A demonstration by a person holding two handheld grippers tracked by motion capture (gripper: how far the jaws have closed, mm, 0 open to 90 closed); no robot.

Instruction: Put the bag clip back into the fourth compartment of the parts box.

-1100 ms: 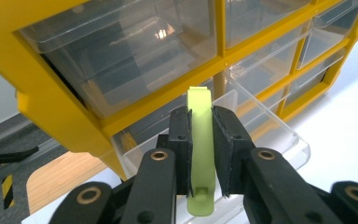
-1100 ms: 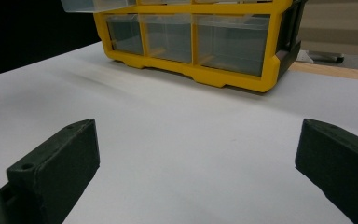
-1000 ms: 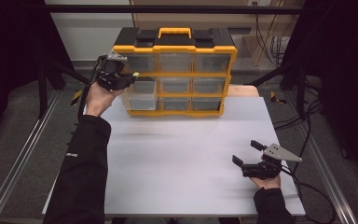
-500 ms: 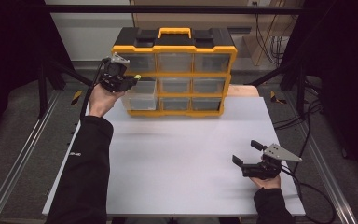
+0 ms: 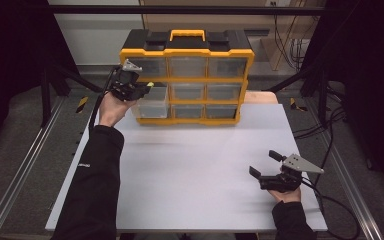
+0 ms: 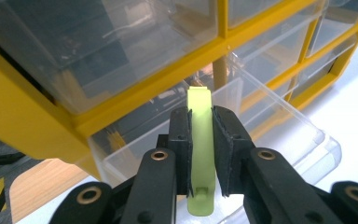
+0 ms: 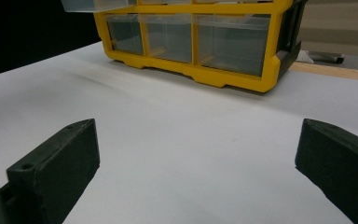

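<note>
A yellow and black organizer with clear drawers stands at the back of the white table. Its middle-left drawer is pulled out. My left gripper hangs over that open drawer, shut on a pale green flat piece that stands upright between the pads. My right gripper rests near the table's front right, open with nothing between its fingers. From there the organizer's bottom row lies ahead across bare table.
Metal rails run along both sides of the table. A wooden board lies behind the organizer at the right. Cables trail on the floor at the right. A black sleeve lies across the table's left front.
My left gripper has shifted slightly toward the organizer, over the open drawer, still holding the green piece. The right gripper has kept still.
</note>
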